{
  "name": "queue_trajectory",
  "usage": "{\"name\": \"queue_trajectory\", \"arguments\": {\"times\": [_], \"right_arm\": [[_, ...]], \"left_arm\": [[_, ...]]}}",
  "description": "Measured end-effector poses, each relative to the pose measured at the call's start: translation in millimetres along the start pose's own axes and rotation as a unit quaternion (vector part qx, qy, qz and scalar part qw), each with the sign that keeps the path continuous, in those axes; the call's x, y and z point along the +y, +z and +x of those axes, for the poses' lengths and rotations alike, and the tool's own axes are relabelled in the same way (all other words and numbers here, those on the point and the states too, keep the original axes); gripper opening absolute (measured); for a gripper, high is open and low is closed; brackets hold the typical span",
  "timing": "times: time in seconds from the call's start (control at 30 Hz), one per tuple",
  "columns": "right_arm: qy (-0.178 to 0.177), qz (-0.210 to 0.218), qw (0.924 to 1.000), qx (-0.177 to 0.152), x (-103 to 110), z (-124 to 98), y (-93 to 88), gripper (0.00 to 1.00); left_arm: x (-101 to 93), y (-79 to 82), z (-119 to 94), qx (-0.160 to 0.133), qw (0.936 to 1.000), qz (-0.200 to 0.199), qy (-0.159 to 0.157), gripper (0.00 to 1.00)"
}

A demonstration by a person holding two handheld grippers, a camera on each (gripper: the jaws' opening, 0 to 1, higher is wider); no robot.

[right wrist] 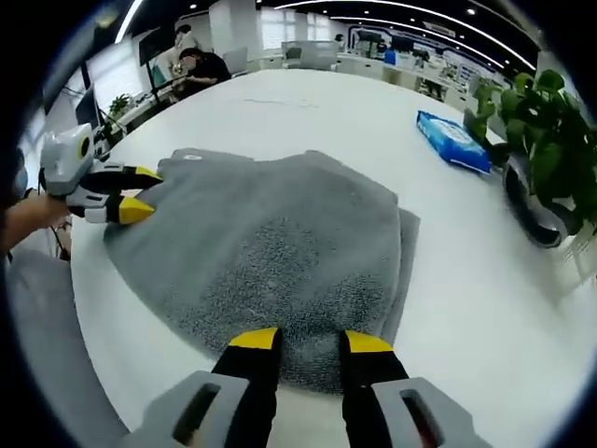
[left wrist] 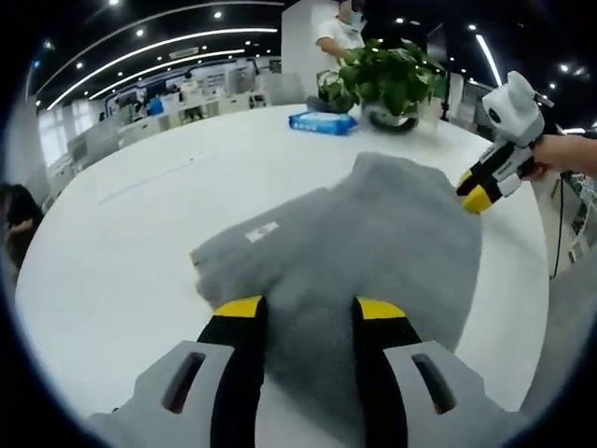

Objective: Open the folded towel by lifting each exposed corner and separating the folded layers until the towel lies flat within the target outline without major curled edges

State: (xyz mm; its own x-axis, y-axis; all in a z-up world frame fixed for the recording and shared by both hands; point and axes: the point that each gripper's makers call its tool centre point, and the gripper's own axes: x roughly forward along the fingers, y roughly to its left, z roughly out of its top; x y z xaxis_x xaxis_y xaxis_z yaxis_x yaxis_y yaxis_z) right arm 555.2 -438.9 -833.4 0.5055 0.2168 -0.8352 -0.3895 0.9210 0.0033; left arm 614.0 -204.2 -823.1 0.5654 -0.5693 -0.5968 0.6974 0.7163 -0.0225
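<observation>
Tongs first: the left tongs [left wrist: 309, 313] stand spread over the near edge of the grey towel [left wrist: 373, 252], and the right tongs [right wrist: 309, 342] stand spread over the opposite edge, neither pinching cloth. Largest is the white bench [left wrist: 140, 243], with the towel lying on it, folded, a lower layer peeking out at three o'clock in the right gripper view. A potted plant [left wrist: 387, 79] and blue packet [left wrist: 322, 121] sit at twelve o'clock. Best to pinch only the top layer's corner, lift low, and peel outward slowly.
</observation>
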Motion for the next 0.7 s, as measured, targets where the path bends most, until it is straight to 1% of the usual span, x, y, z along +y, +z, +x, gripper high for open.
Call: {"name": "queue_trajectory", "arguments": {"times": [0.03, 0.07, 0.23, 0.4, 0.47, 0.5, 0.57, 0.7], "right_arm": [[0.002, -0.009, 0.9999, -0.007, -0.5, 2.0, 3.3, 0.23], [0.004, -0.007, 0.9999, -0.007, -0.4, 3.0, 4.7, 0.23], [0.011, -0.023, 0.9996, -0.015, -3.2, 13.6, 20.3, 0.23], [0.02, -0.045, 0.9987, -0.008, -3.7, 21.4, 32.9, 0.23], [0.027, -0.055, 0.9981, -0.002, -4.6, 24.3, 37.0, 0.23], [0.031, -0.059, 0.9978, -0.004, -6.1, 27.6, 41.8, 0.23], [0.037, -0.067, 0.9969, -0.018, -6.5, 32.6, 49.4, 0.23], [0.051, -0.088, 0.9944, -0.031, -6.5, 41.7, 63.3, 0.23]], "left_arm": [[0.1, -1.2, -1.3, 0.002, 1.0, -0.001, 0.002, 0.36], [0.2, -3.2, -3.7, 0.006, 1.0, -0.004, 0.005, 0.36], [1.0, -10.5, -12.2, 0.022, 0.9995, -0.016, 0.017, 0.37], [1.4, -13.1, -14.3, 0.031, 0.999, -0.023, 0.022, 0.37], [0.6, -14.7, -16.5, 0.044, 0.9984, -0.027, 0.023, 0.37], [-1.3, -16.5, -19.1, 0.053, 0.9981, -0.023, 0.023, 0.37], [-1.2, -18.2, -20.4, 0.059, 0.9975, -0.028, 0.027, 0.37], [-2.6, -21.2, -24.1, 0.06, 0.9968, -0.037, 0.038, 0.37]]}}
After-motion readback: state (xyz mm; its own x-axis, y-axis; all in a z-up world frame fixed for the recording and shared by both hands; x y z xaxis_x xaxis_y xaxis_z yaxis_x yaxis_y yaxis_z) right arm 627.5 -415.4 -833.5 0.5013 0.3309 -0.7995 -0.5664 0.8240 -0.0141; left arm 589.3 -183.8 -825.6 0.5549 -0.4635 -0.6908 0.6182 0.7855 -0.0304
